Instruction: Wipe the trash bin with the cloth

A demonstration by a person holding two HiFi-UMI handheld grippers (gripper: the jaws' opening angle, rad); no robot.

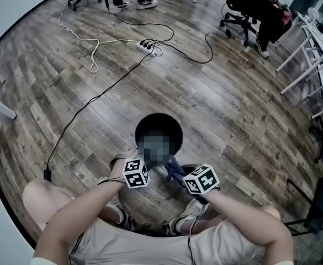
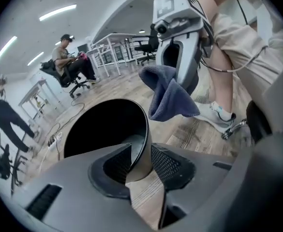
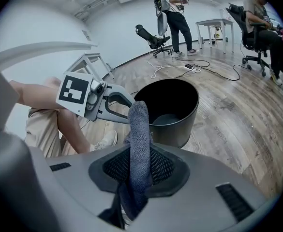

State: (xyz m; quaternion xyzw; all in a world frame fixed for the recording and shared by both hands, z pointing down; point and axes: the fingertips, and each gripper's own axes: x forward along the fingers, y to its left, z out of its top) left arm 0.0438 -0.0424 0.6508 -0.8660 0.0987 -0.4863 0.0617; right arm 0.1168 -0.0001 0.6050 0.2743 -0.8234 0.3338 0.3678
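Observation:
The black round trash bin [image 1: 159, 132] stands on the wooden floor just in front of the person's feet. My left gripper [image 2: 139, 166] is open, and the bin's [image 2: 102, 129] near rim wall stands between its jaws with a gap showing. In the right gripper view the left gripper [image 3: 130, 105] reaches the bin's [image 3: 172, 112] left rim. My right gripper [image 3: 140, 166] is shut on a blue-grey cloth [image 3: 140, 144], which sticks up folded between its pads. The cloth [image 2: 168, 98] hangs from the right gripper [image 2: 179, 81] beside the bin, apart from it. From above, the cloth [image 1: 174, 170] sits between both grippers.
Cables and a power strip [image 1: 147, 46] lie on the floor beyond the bin. A seated person on an office chair [image 1: 244, 15] and white desks [image 1: 316, 48] are at the far right. The person's shoes [image 1: 191, 211] are close behind the bin.

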